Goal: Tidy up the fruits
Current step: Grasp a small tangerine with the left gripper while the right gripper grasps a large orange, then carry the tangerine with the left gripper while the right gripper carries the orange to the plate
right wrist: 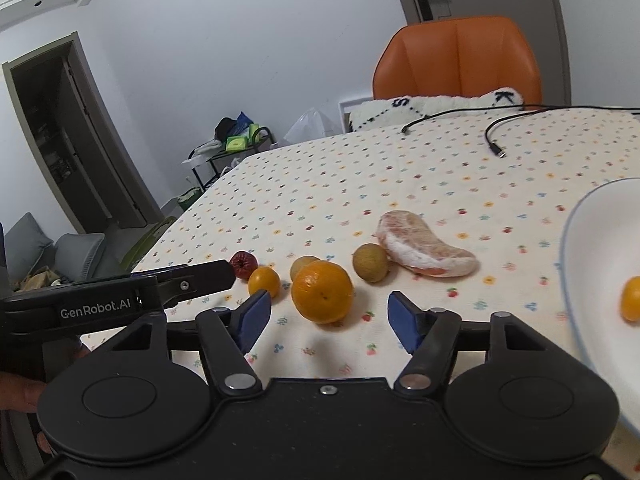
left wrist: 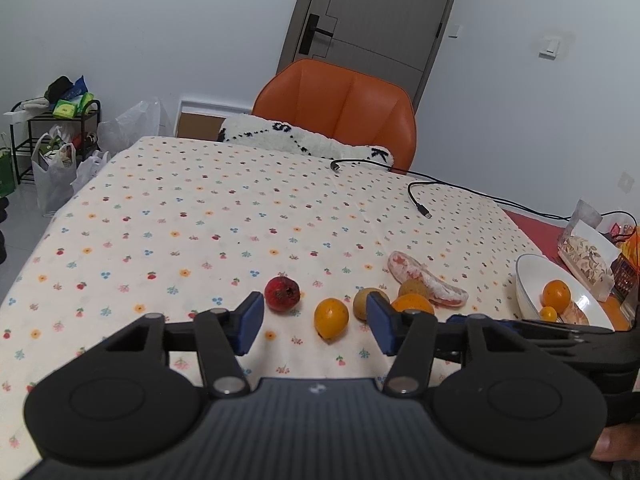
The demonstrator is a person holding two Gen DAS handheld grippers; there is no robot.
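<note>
Left tongs: our left gripper is open wide and holds nothing; a small yellow fruit sits between its tips, low in the middle of the left view.
Right tongs: our right gripper is open wide too, empty, with the big orange just ahead of it.
Other fruit: a red fruit, two brown-green round fruits, one at, and a peeled pomelo piece lie on the tablecloth.
Bowl: the white bowl at the right edge has some fruit in it.
How it feels: we think the orange is firm, round and may roll, so we squeeze its widest middle. The pomelo piece looks soft; we would hold it gently.
</note>
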